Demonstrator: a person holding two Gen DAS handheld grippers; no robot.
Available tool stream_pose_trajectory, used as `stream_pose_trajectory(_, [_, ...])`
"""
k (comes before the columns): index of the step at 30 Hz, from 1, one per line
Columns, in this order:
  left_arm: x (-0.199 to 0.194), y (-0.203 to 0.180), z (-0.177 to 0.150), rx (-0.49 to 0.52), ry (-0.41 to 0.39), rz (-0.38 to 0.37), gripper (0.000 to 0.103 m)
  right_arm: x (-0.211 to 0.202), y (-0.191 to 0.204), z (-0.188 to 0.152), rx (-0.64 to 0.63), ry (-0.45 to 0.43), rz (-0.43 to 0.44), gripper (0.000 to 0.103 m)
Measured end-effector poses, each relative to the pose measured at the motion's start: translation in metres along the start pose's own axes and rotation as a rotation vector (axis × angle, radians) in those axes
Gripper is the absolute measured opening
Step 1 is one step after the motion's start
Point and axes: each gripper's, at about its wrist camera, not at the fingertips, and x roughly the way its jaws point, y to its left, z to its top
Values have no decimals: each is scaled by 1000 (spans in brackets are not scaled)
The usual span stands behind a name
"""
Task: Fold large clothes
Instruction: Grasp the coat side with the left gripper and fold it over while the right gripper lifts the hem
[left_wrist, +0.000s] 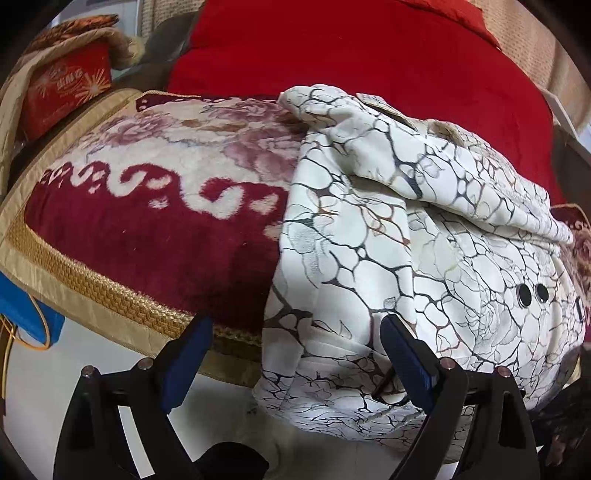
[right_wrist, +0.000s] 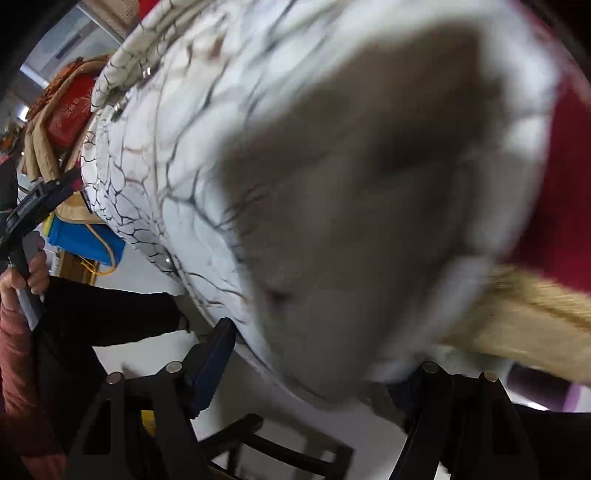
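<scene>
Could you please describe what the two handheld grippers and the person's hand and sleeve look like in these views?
Both the left gripper and the right gripper have black angular frames, blue pads on the fingers, and small round silver pin heads at the joints. In the right wrist view, the person's bare hand wraps a black and grey handle, with a quilted reddish-pink sleeve below.

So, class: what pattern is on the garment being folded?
White garment with dark, crackled vein-like lines; clearest in the left wrist view.

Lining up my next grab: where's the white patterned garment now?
Left wrist view, right half: the white patterned garment lies on the floral blanket, its lower edge overhanging by the open left gripper.
</scene>
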Motion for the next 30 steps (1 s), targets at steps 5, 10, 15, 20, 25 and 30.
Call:
stream_pose_trajectory(5, [-3,8,2,-26,-17,-8,92,-7,33,-3,-74,-65,-6,22])
stream_pose_trajectory(10, [-8,19,2,-64,-28,-7,92,-55,55,1,-70,-149,161,13])
stream_pose_trajectory(15, [-19,31,3,-119,-56,-34,92,-108,71,33,-91,-248,375,11])
stream_pose_trajectory(20, [-32,40,2,-187,-82,-86,92,-130,89,101,-122,-369,426,10])
stream_pose_trajectory(25, [-23,40,-15,-249,9,-152,92,-87,90,183,-73,-313,338,10])
stream_pose_trajectory(30, [5,46,-53,-445,173,-207,92,-24,54,230,118,-187,385,9])
